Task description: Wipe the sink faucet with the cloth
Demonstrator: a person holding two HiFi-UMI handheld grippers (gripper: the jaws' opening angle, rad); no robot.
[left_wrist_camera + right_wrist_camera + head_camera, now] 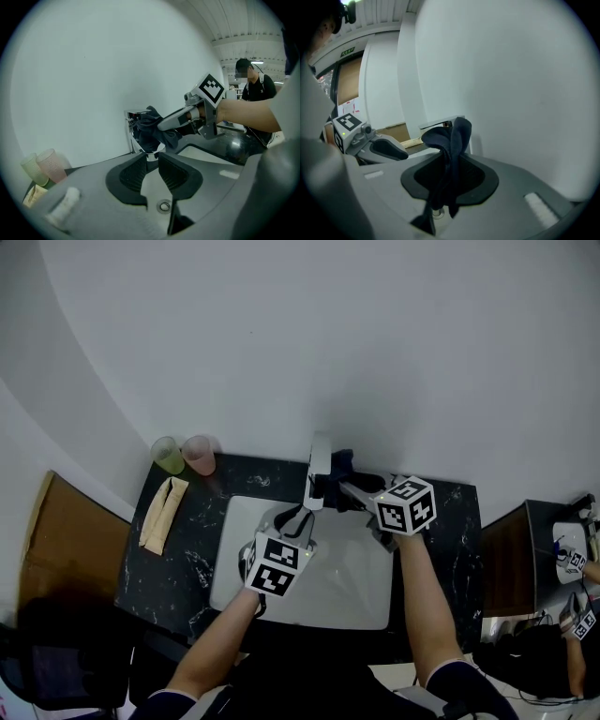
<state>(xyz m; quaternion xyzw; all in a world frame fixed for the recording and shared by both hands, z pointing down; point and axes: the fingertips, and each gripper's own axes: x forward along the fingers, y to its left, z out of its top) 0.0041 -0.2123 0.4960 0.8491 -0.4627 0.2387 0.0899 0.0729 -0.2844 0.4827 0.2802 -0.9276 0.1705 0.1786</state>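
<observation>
A chrome faucet (pixel 320 460) stands at the back of the white sink (pixel 352 592). A dark blue cloth (pixel 344 466) is bunched against the faucet's right side. My right gripper (pixel 339 487) comes in from the right and is shut on the cloth (pixel 451 140), which hangs between its jaws in front of the faucet top (pixel 439 123). My left gripper (pixel 302 519) reaches up from the basin's front left. In the left gripper view its jaws (pixel 152 158) are shut on the chrome spout end, below the cloth (pixel 151 130) and the faucet column (pixel 133 137).
A green cup (pixel 168 456) and a pink cup (pixel 199 455) stand at the back left of the dark marble counter (pixel 441 549), with a folded beige towel (pixel 161 514) in front of them. The drain (pixel 164 206) lies below my left jaws. The wall rises close behind the faucet.
</observation>
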